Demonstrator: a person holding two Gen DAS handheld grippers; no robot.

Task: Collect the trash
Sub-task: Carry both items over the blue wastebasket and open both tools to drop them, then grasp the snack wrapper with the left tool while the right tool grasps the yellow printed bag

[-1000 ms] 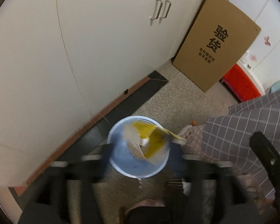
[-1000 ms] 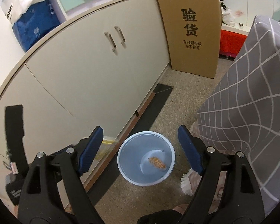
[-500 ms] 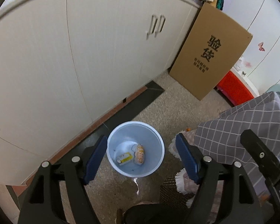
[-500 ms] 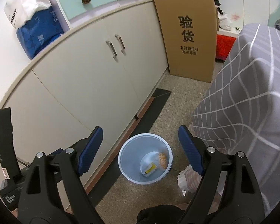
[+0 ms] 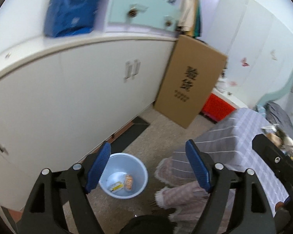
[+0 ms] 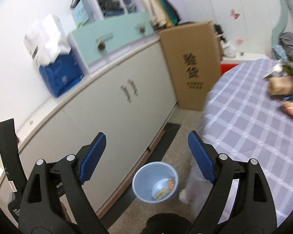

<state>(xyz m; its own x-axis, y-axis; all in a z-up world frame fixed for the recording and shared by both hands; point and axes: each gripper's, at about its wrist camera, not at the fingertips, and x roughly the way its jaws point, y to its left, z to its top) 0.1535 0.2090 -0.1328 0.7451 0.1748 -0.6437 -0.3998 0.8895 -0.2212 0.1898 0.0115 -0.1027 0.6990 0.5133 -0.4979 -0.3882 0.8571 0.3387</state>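
Note:
A light blue bin (image 5: 138, 177) stands on the floor by the white cabinets; it also shows in the right wrist view (image 6: 144, 181). Inside lie a yellow-and-white wrapper (image 5: 116, 186) and an orange snack packet (image 5: 129, 181). My left gripper (image 5: 148, 167) is open and empty, well above the bin. My right gripper (image 6: 146, 156) is open and empty, also high above it. More trash (image 6: 283, 85) lies in a pile on the checked tablecloth (image 6: 254, 136) at the right.
White cabinets (image 5: 78, 97) run along the left. A tall cardboard box (image 5: 189, 81) leans against them. A red crate (image 5: 216, 107) sits behind it. A blue bag (image 6: 60, 76) and a mint drawer unit (image 6: 111, 37) stand on the counter.
The left gripper let the yellow wrapper drop into the bin and opened. Both grippers have since risen and tilted up, so the bin looks smaller and the counter and table come into view.

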